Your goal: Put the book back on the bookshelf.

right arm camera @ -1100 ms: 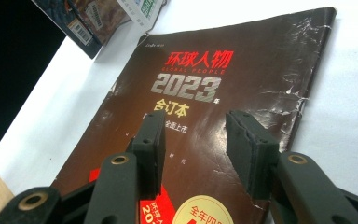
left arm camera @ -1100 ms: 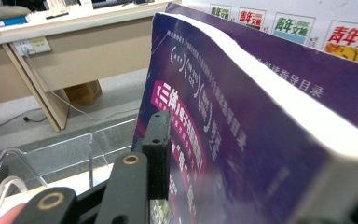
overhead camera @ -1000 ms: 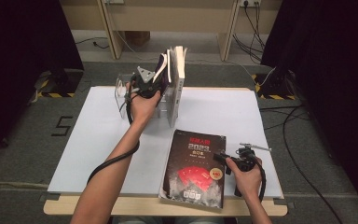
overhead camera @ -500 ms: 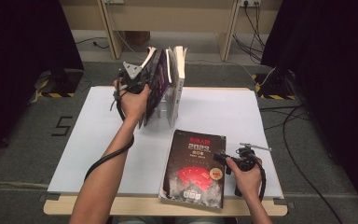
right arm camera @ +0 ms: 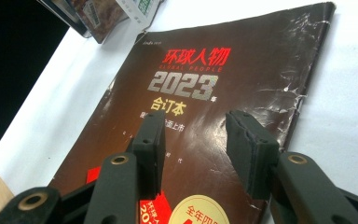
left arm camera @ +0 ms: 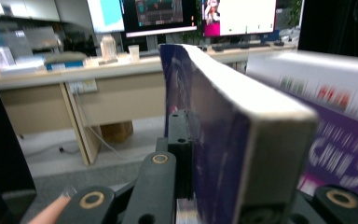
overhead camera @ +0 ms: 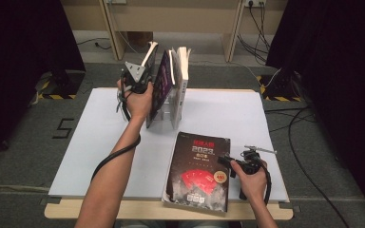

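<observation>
1. High view: left gripper (overhead camera: 141, 78) clamped on a dark-covered book (overhead camera: 160, 83), tilted away from the row of upright books (overhead camera: 179, 80) at the back of the white table top (overhead camera: 100, 137), apparently to draw it out or set it in. Jaws just drawn in on it, book between them. Open table to the left of the tilted book, the standing row tight on its right. Right gripper (overhead camera: 228, 163) parked over the right edge of the flat magazine (overhead camera: 199, 171), which reaches the near table edge.
2. Left gripper view: book (left arm camera: 223, 126) squeezed between the jaws, page edge facing up; purple neighbour (left arm camera: 335, 140) just beside, little slack on that side.
3. Right gripper view: jaws spread wide above the magazine cover (right arm camera: 205, 93), gripping nothing; bare table (right arm camera: 345, 102) beyond the creased edge for a sideways slide.
</observation>
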A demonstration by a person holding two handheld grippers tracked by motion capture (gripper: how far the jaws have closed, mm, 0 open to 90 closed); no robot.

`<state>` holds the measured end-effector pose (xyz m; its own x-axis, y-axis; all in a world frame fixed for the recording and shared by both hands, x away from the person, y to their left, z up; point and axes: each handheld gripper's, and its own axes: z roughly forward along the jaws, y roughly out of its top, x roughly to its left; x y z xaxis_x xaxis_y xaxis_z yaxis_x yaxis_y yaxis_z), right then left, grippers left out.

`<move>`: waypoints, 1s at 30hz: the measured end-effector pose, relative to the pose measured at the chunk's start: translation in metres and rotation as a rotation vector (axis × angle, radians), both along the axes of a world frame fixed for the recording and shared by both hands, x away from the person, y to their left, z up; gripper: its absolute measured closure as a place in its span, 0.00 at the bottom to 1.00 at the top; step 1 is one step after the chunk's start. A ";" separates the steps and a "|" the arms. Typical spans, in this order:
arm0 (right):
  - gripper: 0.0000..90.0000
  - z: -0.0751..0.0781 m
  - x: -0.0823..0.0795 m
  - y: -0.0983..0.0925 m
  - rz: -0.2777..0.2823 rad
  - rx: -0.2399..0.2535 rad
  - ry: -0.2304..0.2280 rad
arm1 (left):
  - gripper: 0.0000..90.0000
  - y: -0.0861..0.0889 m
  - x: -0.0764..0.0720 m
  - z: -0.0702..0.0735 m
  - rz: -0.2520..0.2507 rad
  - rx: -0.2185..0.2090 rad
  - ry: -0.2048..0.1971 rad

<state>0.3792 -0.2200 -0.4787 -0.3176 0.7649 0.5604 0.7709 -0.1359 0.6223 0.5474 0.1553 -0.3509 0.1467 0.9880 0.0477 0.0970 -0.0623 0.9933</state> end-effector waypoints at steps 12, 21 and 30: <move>0.65 0.000 0.000 -0.001 -0.002 0.000 0.005 | 0.88 -0.004 0.002 -0.006 -0.073 -0.001 0.006; 0.65 0.000 -0.001 0.001 0.002 0.000 0.007 | 0.58 -0.010 -0.005 0.004 -0.268 -0.048 0.020; 0.65 0.000 -0.002 0.002 0.002 -0.004 0.006 | 0.42 -0.006 -0.028 0.005 -0.339 -0.044 -0.001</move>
<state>0.3770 -0.2180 -0.4787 -0.3157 0.7668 0.5589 0.7746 -0.1319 0.6185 0.5194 0.1488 -0.3464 0.4675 0.8840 0.0067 0.0768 -0.0482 0.9959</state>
